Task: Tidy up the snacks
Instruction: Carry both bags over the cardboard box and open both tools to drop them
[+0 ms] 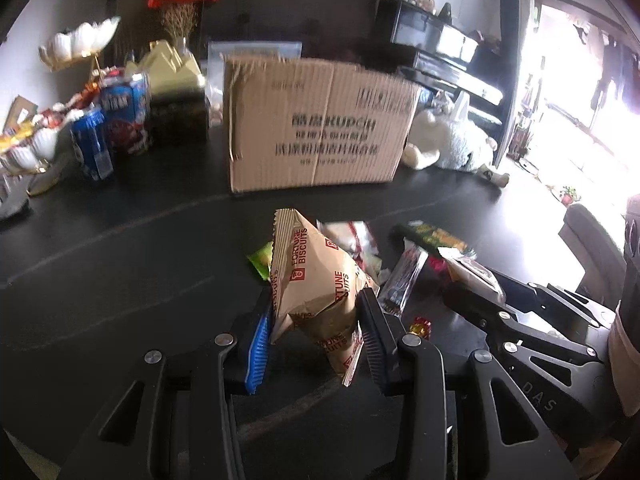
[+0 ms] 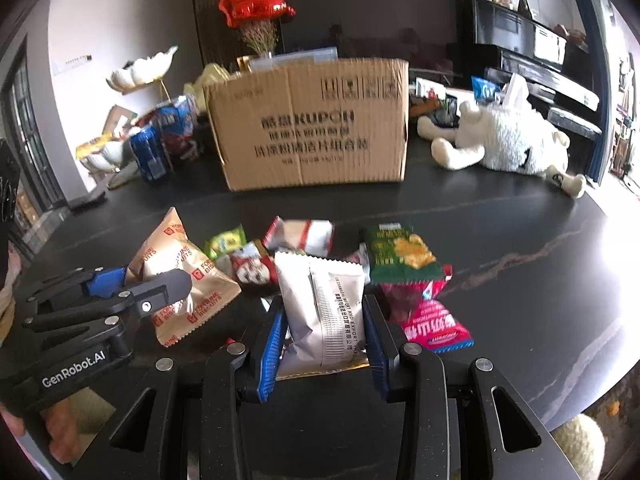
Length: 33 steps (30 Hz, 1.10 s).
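Dark desk (image 2: 500,240) is crowded with things. At far left, blue cans (image 2: 150,152) are stood beside a carton (image 2: 312,128); a plush toy (image 2: 508,144) is laid at far right. Near the front, a biscuit bag (image 1: 320,280) is pinched by the left tool (image 1: 316,340). Loose snacks (image 2: 400,252) are scattered in between. Further right, a white packet (image 2: 328,312) is pinched by the right tool (image 2: 324,344).
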Available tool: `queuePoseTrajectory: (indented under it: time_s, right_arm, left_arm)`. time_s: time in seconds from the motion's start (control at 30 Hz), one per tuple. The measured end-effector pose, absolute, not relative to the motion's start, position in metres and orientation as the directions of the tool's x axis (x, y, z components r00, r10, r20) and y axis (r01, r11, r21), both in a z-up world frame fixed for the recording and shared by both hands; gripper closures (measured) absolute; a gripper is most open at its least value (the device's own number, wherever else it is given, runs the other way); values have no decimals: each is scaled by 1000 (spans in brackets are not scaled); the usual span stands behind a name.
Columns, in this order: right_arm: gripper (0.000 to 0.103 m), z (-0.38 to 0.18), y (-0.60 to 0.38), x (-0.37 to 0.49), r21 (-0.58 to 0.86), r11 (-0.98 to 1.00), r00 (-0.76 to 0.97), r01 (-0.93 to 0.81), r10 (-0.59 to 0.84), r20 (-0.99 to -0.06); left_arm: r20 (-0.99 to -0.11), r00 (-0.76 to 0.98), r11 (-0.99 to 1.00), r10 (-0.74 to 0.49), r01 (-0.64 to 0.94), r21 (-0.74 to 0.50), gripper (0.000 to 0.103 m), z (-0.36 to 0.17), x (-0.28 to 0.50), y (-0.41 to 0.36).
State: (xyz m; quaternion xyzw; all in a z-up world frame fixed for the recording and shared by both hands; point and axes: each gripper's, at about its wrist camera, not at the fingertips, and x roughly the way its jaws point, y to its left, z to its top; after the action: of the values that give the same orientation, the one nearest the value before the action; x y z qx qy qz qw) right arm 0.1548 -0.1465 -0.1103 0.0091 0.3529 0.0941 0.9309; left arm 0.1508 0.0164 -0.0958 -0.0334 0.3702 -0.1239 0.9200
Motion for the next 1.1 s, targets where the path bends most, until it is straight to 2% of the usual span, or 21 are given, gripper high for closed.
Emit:
queuePoseTrajectory:
  time_s: [0.67,0.83,1.1]
  right_arm:
    - [65,-22,-159,151,54,977,809,-204,199,-553]
    - [65,7,-161,172,35,979,844,-201,191,-501]
    - [65,28,-154,221,62,974,837,-216,217,-503]
  left_arm:
    - [-526,816,967,-240,250,-54,62,2,152,7]
    - [-523,815,966,-250,248,-76,62,21,170,9]
    - [-541,814,974,-212,224,-45,62,45,217,14]
